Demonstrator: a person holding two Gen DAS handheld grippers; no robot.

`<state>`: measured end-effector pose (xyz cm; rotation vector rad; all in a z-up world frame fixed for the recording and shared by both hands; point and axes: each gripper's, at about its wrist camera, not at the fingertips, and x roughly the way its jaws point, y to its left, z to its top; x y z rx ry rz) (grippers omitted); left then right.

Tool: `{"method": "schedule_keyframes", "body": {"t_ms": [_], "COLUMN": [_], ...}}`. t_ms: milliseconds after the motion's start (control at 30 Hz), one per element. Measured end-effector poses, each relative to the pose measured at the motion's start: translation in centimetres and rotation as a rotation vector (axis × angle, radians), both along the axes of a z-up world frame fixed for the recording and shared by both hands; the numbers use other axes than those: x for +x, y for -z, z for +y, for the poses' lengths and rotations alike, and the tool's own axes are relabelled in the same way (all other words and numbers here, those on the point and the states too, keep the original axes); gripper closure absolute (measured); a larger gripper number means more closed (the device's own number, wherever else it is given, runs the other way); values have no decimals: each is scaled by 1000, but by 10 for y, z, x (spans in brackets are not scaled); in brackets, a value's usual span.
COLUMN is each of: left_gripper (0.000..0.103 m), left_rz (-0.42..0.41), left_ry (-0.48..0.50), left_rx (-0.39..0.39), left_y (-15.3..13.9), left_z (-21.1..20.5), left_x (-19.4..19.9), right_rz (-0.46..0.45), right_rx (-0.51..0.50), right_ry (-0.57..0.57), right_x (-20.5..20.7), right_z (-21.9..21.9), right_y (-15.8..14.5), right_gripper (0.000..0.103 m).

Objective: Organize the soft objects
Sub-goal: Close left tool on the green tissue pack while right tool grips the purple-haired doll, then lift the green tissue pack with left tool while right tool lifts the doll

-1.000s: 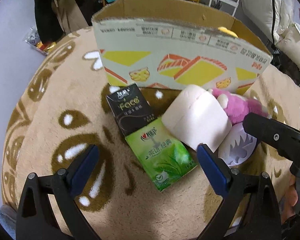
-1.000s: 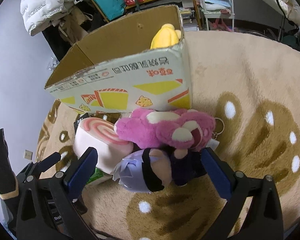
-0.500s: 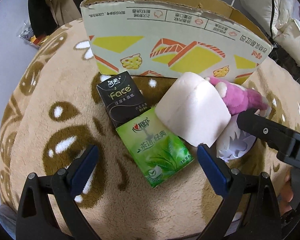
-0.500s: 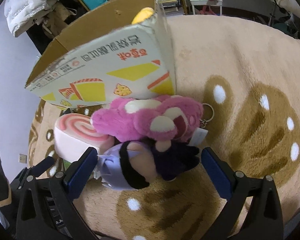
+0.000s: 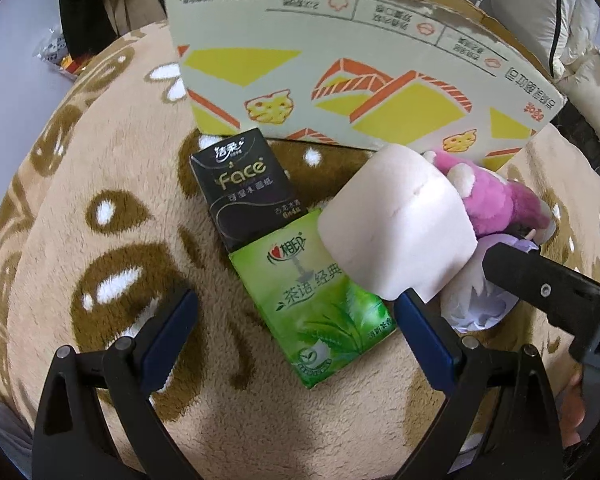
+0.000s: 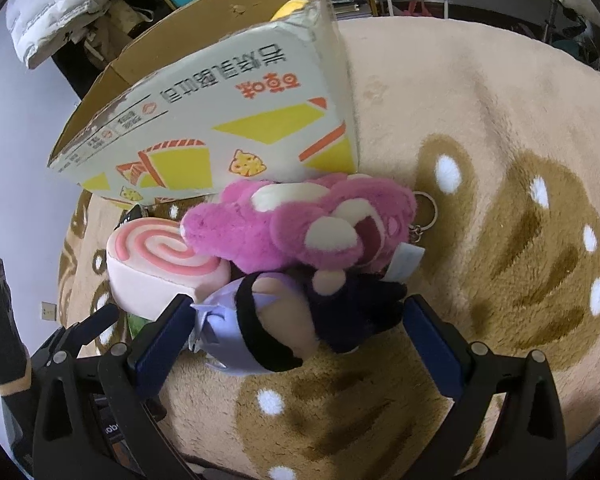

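Fingers of the left gripper (image 5: 294, 322) stand spread wide at the bottom of the left wrist frame, pinching nothing, and they now sit lower and closer over the green tissue pack (image 5: 314, 306) than a second ago, so the pack fills the lower centre between the blue pads. The right pad's tip lies just at the lower edge of the pale swirl-roll cushion (image 5: 398, 226), which overlaps the green pack's upper right corner. Above the green pack, touching it end to end, lies the black tissue pack (image 5: 246, 188). Behind both, across the top of the frame, stands the cardboard box (image 5: 340, 80), larger in view than before. To the right of the cushion lies the pink plush bear (image 5: 496, 204), and below it the dark body of the other tool crosses the right edge.

In the right wrist frame the right gripper (image 6: 296, 338) is likewise spread and empty, its pads now flanking the purple-haired doll (image 6: 260, 332), which was farther up the frame a second ago. The pink bear lies on top of the doll, the swirl cushion at centre left against both. A yellow plush (image 6: 290, 6) shows inside the box at upper centre. All rest on the tan patterned rug (image 6: 500, 140).
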<state>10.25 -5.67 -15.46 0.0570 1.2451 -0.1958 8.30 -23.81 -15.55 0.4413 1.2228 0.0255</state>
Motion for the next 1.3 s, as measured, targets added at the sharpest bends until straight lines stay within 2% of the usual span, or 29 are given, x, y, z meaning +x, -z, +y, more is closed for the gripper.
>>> {"method": "schedule_keyframes", "body": {"t_ms": [167, 267, 333, 400, 533, 700, 867, 1033, 1233, 1300], "left_gripper": [10, 20, 31, 35, 37, 38, 39, 39, 39, 39], "left_rz": [23, 38, 40, 46, 45, 45, 38, 50, 27, 10], "left_ry": [-14, -6, 1, 4, 0, -22, -47, -52, -75, -83], "left_rx": [-21, -55, -79, -102, -110, -101, -69, -80, -65, -56], "left_y": [5, 6, 5, 4, 5, 4, 0, -2, -9, -13], "left_z": [3, 5, 4, 3, 1, 10, 17, 21, 28, 29], "left_x": [0, 0, -1, -1, -6, -12, -19, -25, -30, -33], "right_rz": [-31, -40, -36, -34, -32, -50, -55, -68, -56, -61], "right_rx": [-86, -108, -97, -89, -71, -27, -1, 20, 18, 22], "right_ry": [-72, -91, -88, -91, -95, -76, -61, -46, -40, -36], "right_x": [-1, 0, 0, 1, 0, -10, -16, -22, -25, -26], "right_z": [18, 23, 22, 22, 19, 7, -2, -5, -7, -7], "right_y": [0, 1, 1, 1, 2, -3, -8, -12, -14, -15], "right_gripper": [0, 0, 0, 0, 0, 10, 14, 18, 20, 24]}}
